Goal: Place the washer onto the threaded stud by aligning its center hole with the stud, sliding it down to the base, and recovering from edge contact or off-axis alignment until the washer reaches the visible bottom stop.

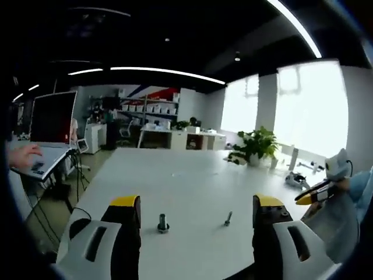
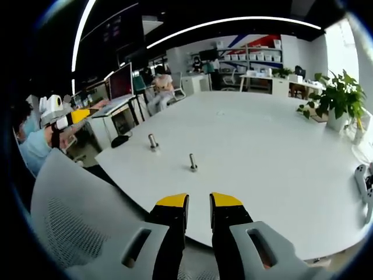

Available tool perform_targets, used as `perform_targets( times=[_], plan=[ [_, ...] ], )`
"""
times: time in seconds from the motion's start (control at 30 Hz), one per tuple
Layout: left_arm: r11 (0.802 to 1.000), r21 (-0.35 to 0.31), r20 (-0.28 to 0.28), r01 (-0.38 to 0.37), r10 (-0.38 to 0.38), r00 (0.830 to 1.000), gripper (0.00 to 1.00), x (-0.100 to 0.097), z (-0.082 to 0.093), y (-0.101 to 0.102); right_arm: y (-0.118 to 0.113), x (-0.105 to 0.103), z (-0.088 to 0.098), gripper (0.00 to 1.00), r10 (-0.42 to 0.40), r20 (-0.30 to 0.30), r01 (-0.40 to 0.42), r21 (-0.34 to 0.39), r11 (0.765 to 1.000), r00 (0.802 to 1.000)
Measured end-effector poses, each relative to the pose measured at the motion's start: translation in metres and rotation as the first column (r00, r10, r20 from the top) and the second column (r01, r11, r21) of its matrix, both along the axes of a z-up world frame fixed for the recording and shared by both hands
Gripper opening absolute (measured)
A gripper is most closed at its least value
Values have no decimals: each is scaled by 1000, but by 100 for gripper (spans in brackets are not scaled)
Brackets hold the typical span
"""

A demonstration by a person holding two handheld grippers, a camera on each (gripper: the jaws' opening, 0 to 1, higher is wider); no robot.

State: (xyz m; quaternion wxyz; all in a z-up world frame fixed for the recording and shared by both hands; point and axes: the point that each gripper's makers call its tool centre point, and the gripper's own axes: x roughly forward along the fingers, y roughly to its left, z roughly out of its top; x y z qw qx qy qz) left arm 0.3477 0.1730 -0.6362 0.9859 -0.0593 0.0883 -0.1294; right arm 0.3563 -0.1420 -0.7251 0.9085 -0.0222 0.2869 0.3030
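Note:
Two small metal threaded studs stand upright on the white table (image 1: 186, 175). In the left gripper view the stud with a wider collar (image 1: 163, 223) is left of a slimmer stud (image 1: 228, 219), and both lie between the wide-apart jaws of my left gripper (image 1: 196, 204), which is open and empty. In the right gripper view the two studs (image 2: 153, 141) (image 2: 192, 163) stand well ahead of my right gripper (image 2: 199, 201). Its yellow-tipped jaws leave a narrow gap, and I see nothing in it. Each gripper appears in the other's view (image 1: 315, 192) (image 2: 70, 119).
A white mesh chair back (image 2: 76, 216) sits under the near table edge. A potted plant (image 2: 338, 96) stands at the far right of the table. A laptop (image 1: 44, 160) with a hand on it is on a stand to the left. A small white device (image 2: 364, 175) lies at the table's right edge.

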Motion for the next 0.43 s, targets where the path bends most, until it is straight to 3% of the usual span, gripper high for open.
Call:
perform_targets(
  times=[0.13,0.43],
  plan=[
    [1000,25,-52,7,-6,999,76,-1,-14,-5,1,-1,-1,17,9,-4,-9,-6,1000,1000],
    [999,41,-62,-7,10,998,70,-2,-20,-4,2,-1,0,17,8,-5,-8,-2,1000,1000]
  ],
)
